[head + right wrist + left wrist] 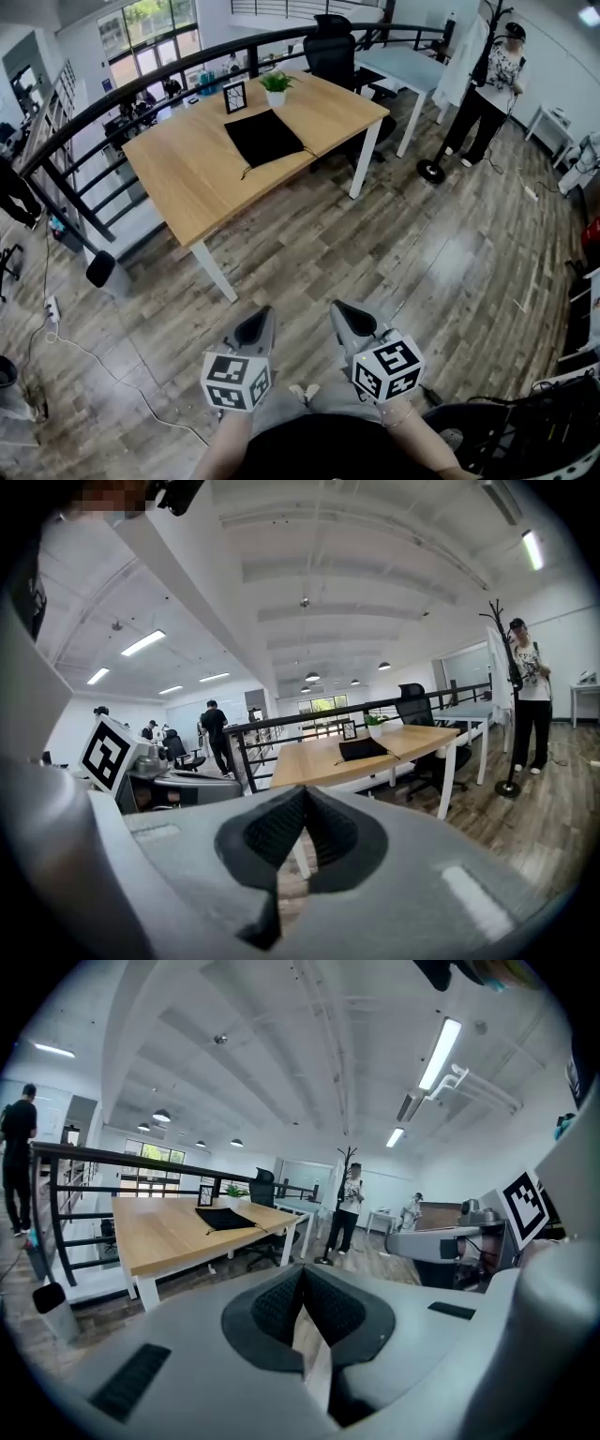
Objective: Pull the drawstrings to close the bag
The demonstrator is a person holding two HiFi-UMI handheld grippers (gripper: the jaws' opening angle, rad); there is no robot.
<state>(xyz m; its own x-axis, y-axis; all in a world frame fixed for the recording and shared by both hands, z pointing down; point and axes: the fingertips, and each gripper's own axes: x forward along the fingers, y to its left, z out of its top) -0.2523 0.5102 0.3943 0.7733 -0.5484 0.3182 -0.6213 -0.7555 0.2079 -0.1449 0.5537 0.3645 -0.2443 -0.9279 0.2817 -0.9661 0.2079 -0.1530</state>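
The left gripper [260, 323] is held clenched and empty, well short of the table [178, 178]. A flat black cloth bag [263, 137], roughly square, is laid on the wooden top, with thin drawstrings [247, 172] trailing from its near corners. The right gripper [343, 317] is likewise clamped shut on nothing. Black-and-white square markers are borne by each cube [236, 380].

- Holding left gripper [262, 317] and right gripper [341, 311] side by side above the floor [309, 244].
- Lying flat on the far bench [187, 178]: black bag [263, 137], drawstrings [247, 171] trailing.
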